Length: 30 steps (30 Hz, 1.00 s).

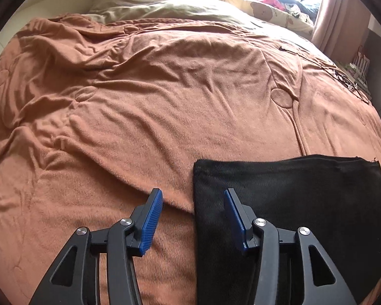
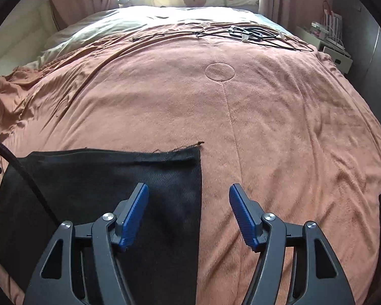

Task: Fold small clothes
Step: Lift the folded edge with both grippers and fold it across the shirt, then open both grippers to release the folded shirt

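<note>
Both sets of jaws gape empty: left gripper (image 1: 193, 195) straddles the black cloth's (image 1: 292, 198) left edge, right gripper (image 2: 189, 190) its right edge.

A black fleecy garment (image 1: 304, 203) lies flat on the rust-orange bedspread (image 1: 165, 101) — folded, straight-edged, a frayed thread at its far corner — spread beneath and between the two tools.
</note>
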Motion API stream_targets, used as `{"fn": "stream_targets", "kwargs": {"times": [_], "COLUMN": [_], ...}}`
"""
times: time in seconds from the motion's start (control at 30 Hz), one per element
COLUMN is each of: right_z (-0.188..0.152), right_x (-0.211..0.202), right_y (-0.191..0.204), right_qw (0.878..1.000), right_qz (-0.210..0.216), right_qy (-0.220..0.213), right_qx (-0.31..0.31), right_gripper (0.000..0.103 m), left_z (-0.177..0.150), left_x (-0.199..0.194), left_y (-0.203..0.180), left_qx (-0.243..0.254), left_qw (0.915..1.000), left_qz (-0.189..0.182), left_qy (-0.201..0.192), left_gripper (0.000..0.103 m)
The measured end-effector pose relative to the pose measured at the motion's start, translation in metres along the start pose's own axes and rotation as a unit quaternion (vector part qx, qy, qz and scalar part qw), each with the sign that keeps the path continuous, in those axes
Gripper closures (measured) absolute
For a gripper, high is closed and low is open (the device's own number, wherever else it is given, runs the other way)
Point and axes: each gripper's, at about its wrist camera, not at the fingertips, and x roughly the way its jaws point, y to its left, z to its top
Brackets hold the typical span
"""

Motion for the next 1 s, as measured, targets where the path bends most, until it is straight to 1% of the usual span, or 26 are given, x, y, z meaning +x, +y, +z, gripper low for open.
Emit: {"fn": "stream_targets", "kwargs": {"times": [0.1, 0.23, 0.33, 0.5, 0.67, 0.9, 1.0], "right_z": [-0.014, -0.037, -0.055, -0.084, -0.117, -0.156, -0.171], "right_x": [-0.016, -0.036, -0.05, -0.075, -0.096, -0.11, -0.117], "right_y": [-0.006, -0.016, -0.024, -0.034, -0.041, -0.049, -0.052], "right_qw": [1.0, 1.0, 0.999, 0.998, 0.995, 0.99, 0.988], "right_qz": [0.013, 0.03, 0.033, 0.05, 0.069, 0.084, 0.088], "right_qy": [0.0, 0.001, 0.004, 0.004, 0.003, 0.012, 0.013], "right_qx": [-0.003, 0.008, 0.019, 0.039, 0.066, 0.109, 0.125], "right_gripper": [0.039, 0.039, 0.039, 0.039, 0.039, 0.039, 0.042], "left_z": [-0.016, -0.037, -0.054, -0.082, -0.112, -0.153, -0.166], "left_x": [-0.015, -0.035, -0.048, -0.07, -0.084, -0.093, -0.098], "left_y": [0.003, 0.005, 0.006, 0.007, 0.01, 0.013, 0.015], "left_qx": [-0.004, -0.01, -0.013, -0.015, -0.031, -0.055, -0.07], "left_qw": [1.0, 0.9998, 0.9997, 0.9996, 0.999, 0.9972, 0.9958], "left_qz": [-0.008, -0.017, -0.017, -0.017, -0.022, -0.037, -0.044], "left_qy": [0.003, 0.008, 0.011, 0.015, 0.024, 0.037, 0.039], "left_gripper": [0.051, 0.051, 0.051, 0.051, 0.051, 0.051, 0.051]}}
